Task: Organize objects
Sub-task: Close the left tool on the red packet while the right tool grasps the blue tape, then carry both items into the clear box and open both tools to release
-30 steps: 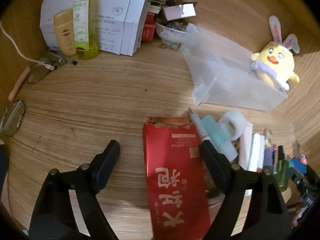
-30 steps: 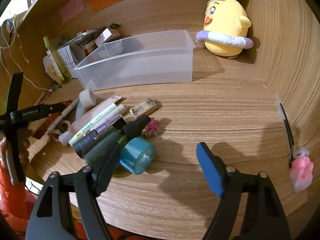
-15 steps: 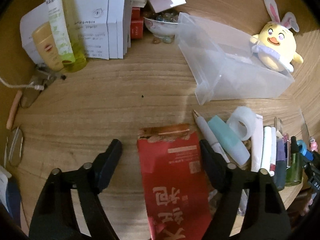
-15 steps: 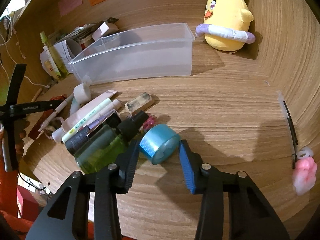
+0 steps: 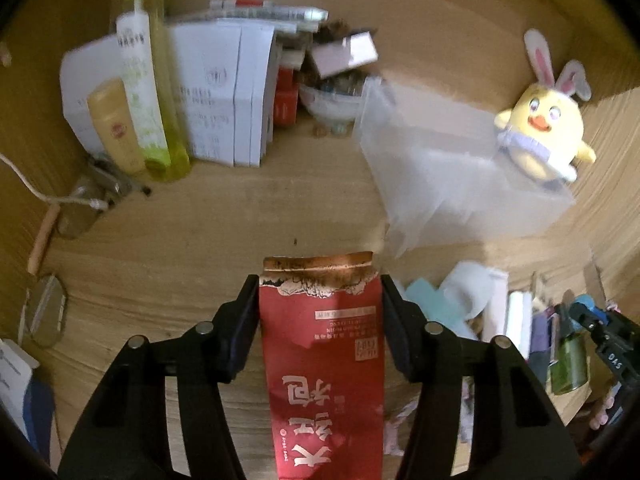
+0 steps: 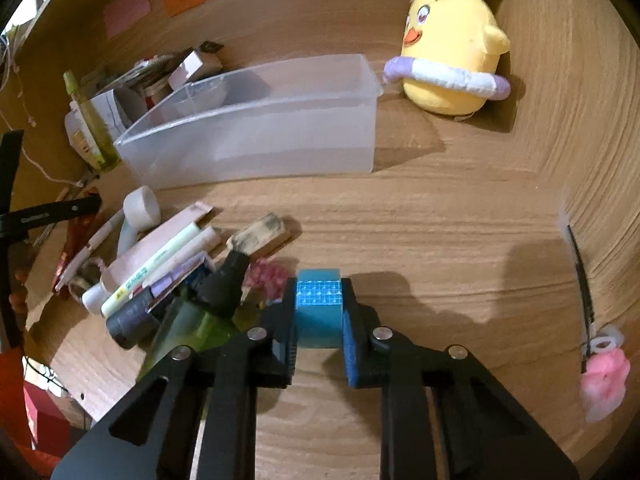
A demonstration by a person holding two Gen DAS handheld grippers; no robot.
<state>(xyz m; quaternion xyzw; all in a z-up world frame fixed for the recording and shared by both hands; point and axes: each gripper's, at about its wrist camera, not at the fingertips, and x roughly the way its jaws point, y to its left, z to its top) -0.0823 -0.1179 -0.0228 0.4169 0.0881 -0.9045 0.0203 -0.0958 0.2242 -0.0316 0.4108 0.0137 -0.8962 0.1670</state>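
My left gripper (image 5: 318, 300) is shut on a red packet (image 5: 324, 364) with white characters and a torn top, held over the wooden desk. My right gripper (image 6: 318, 320) is shut on a blue tape roll (image 6: 318, 312), lifted beside a pile of pens, tubes and a green bottle (image 6: 180, 332). A clear plastic bin (image 6: 256, 136) lies across the desk behind the pile; it also shows in the left wrist view (image 5: 452, 168). The pile shows at the right of the left wrist view (image 5: 500, 320).
A yellow chick plush (image 6: 448, 64) stands right of the bin. White boxes (image 5: 224, 96), a yellow-green bottle (image 5: 152, 92) and a bowl (image 5: 332, 100) crowd the back left. A pink hair clip (image 6: 600, 372) lies at the far right. A cable (image 5: 44, 196) runs at the left.
My left gripper closed on the red packet and raised it. My right gripper closed on the blue tape roll and lifted it off the desk.
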